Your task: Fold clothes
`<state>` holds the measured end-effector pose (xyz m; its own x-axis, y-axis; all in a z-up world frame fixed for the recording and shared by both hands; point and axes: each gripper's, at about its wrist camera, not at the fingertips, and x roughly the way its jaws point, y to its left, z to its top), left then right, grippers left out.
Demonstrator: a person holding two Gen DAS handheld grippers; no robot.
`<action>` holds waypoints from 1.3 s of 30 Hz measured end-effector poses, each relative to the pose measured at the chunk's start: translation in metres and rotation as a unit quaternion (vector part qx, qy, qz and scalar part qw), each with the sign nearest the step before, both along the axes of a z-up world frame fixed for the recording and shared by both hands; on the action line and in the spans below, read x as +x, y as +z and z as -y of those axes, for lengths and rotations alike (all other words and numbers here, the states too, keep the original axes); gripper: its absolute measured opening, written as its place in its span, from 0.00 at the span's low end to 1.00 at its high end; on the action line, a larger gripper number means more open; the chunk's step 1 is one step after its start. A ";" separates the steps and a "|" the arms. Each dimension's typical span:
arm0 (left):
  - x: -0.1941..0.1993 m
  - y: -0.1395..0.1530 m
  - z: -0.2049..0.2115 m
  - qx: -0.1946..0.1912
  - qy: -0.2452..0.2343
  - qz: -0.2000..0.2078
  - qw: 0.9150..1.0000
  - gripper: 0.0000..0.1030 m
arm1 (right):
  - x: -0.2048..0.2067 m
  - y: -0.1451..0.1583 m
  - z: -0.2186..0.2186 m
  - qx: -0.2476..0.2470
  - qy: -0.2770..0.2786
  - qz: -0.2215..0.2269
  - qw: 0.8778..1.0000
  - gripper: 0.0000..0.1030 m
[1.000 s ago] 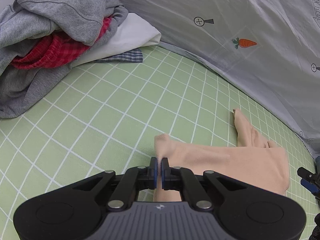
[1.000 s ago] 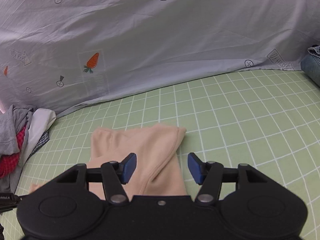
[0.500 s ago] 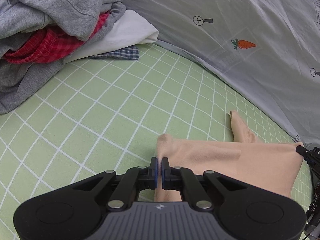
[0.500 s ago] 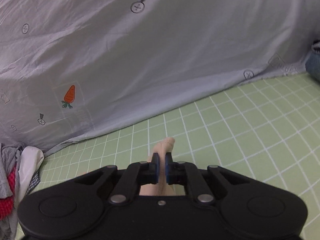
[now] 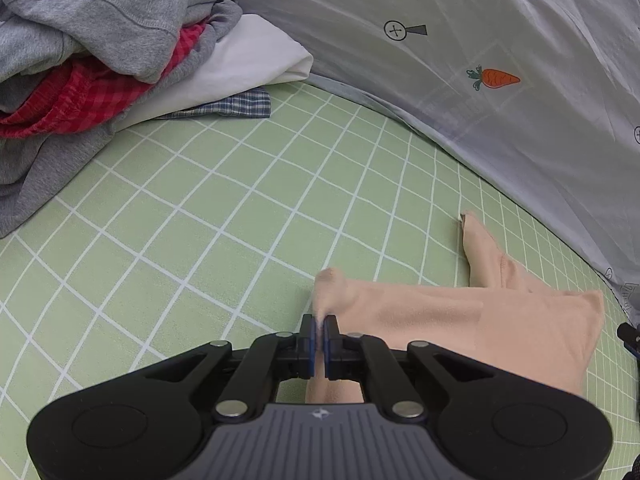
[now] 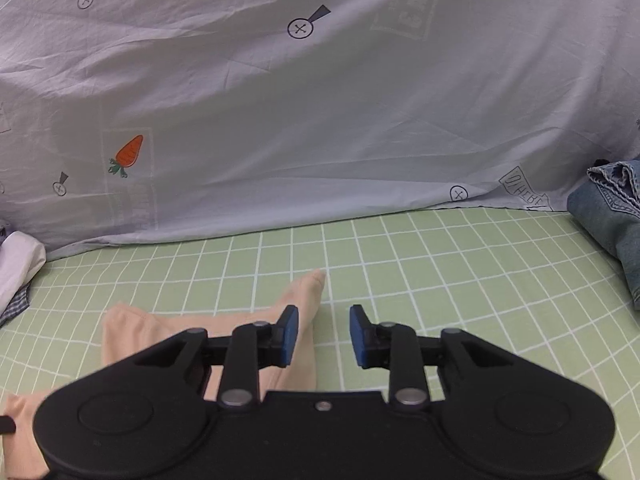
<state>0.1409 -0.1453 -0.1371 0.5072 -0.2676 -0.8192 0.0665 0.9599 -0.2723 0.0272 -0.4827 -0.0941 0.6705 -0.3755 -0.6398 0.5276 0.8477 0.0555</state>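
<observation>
A peach-coloured garment (image 5: pixel 460 320) lies flat on the green checked sheet (image 5: pixel 200 220), with one thin end pointing up toward the grey cover. My left gripper (image 5: pixel 319 340) is shut on the garment's near left corner, which bunches between the blue pads. In the right wrist view the same garment (image 6: pixel 200 328) lies below and left of my right gripper (image 6: pixel 323 334). The right gripper is open and empty, and the garment's narrow end (image 6: pixel 308 288) lies just ahead of its left pad.
A pile of grey, red-checked, white and blue-checked clothes (image 5: pixel 100 60) sits at the far left. A grey printed cover (image 6: pixel 320 100) runs along the back. Folded denim (image 6: pixel 612 232) lies at the right edge.
My right gripper, which shut on the garment's end half a second ago, has opened and let it go. The left gripper stays shut on its corner and has barely moved.
</observation>
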 end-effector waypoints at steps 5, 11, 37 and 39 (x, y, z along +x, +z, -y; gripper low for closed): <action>-0.009 0.007 -0.001 0.019 0.003 0.000 1.000 0.18 | -0.037 -0.010 -0.054 -0.009 0.023 -0.036 0.999 0.15; -0.033 0.023 -0.011 0.040 -0.007 0.013 0.999 0.28 | -0.062 -0.022 -0.100 0.003 0.085 -0.069 0.994 0.08; -0.179 -0.007 0.049 0.102 -0.185 -0.070 0.975 0.80 | -0.136 -0.034 -0.140 -0.021 0.102 -0.107 0.989 0.33; -0.181 -0.006 0.047 0.106 -0.184 -0.071 0.975 0.81 | -0.135 -0.036 -0.138 -0.025 0.096 -0.112 0.989 0.24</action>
<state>-0.0398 -0.1927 -0.1432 0.2866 -0.2271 -0.9307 0.3934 0.9137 -0.1018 -0.1082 -0.3442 -0.1305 0.5762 -0.2901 -0.7641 0.3506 0.9322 -0.0896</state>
